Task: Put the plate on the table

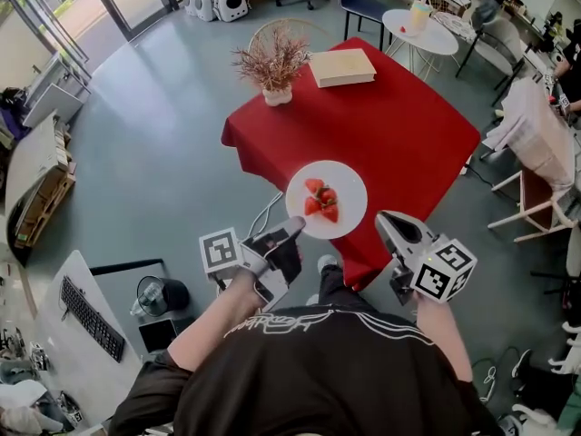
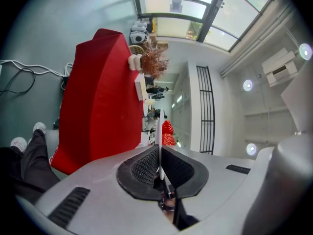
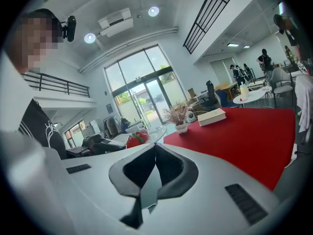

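A white plate (image 1: 338, 221) with cut strawberries (image 1: 321, 200) hangs over the near corner of the red table (image 1: 399, 125). My left gripper (image 1: 295, 225) is shut on the plate's near left rim. In the left gripper view the plate (image 2: 159, 131) runs edge-on between the pressed pads (image 2: 146, 166), with the strawberries (image 2: 167, 132) beyond. My right gripper (image 1: 383, 218) sits just right of the plate, not touching it. Its jaws (image 3: 155, 146) are shut with nothing between them, and the plate (image 3: 154, 131) shows to its left. Whether the plate rests on the cloth I cannot tell.
On the table's far side stand a dried plant in a white vase (image 1: 275, 66) and a cream book (image 1: 342, 66). A round white table (image 1: 419, 30) is behind it, chairs (image 1: 536, 153) are to the right, and a desk with a keyboard (image 1: 91, 316) is at left.
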Action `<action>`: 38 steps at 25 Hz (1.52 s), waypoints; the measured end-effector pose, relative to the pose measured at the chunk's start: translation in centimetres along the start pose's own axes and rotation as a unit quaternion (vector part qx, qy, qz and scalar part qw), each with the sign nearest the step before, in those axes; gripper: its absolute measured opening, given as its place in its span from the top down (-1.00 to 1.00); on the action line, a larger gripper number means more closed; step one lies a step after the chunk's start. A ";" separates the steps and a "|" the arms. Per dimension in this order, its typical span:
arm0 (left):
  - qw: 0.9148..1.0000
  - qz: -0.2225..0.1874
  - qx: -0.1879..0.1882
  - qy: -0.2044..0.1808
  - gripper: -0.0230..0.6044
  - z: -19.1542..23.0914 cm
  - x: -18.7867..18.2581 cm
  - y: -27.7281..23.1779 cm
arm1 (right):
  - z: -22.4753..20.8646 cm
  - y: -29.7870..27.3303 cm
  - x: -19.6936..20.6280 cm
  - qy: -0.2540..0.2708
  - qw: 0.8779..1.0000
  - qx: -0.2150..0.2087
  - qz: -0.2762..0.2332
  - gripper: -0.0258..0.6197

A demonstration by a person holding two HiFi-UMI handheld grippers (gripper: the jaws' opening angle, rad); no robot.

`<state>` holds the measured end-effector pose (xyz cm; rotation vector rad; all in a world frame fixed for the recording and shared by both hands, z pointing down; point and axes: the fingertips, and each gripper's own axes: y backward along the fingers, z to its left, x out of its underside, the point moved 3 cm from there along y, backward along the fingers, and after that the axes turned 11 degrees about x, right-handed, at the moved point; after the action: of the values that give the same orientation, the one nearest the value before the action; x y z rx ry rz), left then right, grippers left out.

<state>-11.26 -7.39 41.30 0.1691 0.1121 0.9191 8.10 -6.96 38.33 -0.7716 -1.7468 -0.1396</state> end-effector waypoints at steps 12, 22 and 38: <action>1.000 -0.023 -0.004 -0.013 0.87 0.7 -3.6 -4.7 | -4.4 -5.0 -2.0 -0.008 0.999 -0.032 0.016 0.90; 0.999 -0.041 -0.025 -0.015 0.87 3.0 -7.8 -8.1 | -7.9 -8.9 -3.6 -0.017 0.999 -0.040 0.024 0.90; 0.996 -0.064 -0.012 -0.061 0.87 7.3 -16.7 -13.3 | -12.4 -10.9 -3.6 -0.039 0.998 -0.015 0.036 0.90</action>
<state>-9.69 -29.32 46.25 0.1927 -0.0026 0.7808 12.59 -22.71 42.38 -0.8721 -1.7915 -0.0883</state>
